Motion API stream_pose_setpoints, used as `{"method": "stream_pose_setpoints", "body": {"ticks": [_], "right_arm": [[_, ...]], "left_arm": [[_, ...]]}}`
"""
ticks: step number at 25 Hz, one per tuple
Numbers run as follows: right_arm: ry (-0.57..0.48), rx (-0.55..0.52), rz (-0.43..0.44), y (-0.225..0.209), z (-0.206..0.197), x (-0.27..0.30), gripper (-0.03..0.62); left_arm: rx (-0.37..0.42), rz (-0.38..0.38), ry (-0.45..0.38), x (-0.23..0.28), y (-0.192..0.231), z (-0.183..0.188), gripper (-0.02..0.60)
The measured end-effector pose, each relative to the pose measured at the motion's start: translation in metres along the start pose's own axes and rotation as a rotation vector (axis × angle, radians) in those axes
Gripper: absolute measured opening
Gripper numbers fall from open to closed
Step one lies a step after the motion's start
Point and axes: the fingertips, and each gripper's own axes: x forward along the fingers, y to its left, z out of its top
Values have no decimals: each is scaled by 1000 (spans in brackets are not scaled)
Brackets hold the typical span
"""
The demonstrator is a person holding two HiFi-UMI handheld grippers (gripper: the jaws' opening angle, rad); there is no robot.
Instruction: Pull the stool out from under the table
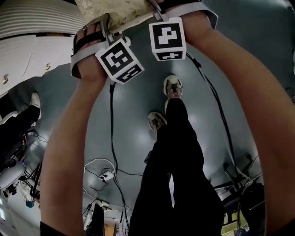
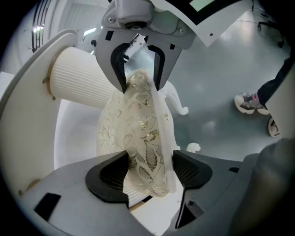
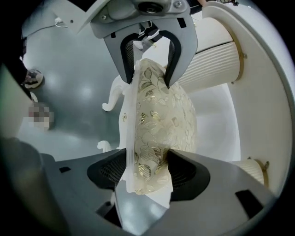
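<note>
The stool's seat (image 1: pixel 117 11) is a cream cushion with a gold leaf pattern on a white frame, at the top edge of the head view. My left gripper (image 2: pixel 150 173) is shut on one side of the cushion (image 2: pixel 133 124). My right gripper (image 3: pixel 147 173) is shut on the opposite side of the cushion (image 3: pixel 161 115). Each gripper view shows the other gripper clamped across the seat. White curled stool legs (image 2: pixel 177 103) (image 3: pixel 113 97) show below the seat. The white table's fluted pedestal (image 2: pixel 78 83) (image 3: pixel 212 55) stands close behind the stool.
The person's legs in black trousers and their shoes (image 1: pixel 173 86) stand on the grey floor just behind the grippers. Cables (image 1: pixel 113 138) and a power strip (image 1: pixel 107 175) lie on the floor. Dark equipment (image 1: pixel 14 138) sits at the left.
</note>
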Motion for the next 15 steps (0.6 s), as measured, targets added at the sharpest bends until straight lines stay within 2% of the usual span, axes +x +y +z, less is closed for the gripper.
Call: {"method": "stream_pose_setpoints", "body": {"ticks": [7,15], "right_arm": [[22,-15,30,66,-7,-72,284],[40,-2,0,96,-7,-111,281]], "left_arm": [[5,-10,-13,-67,-65,32,316],[4,16,-11,-103,-96,42,316]]}}
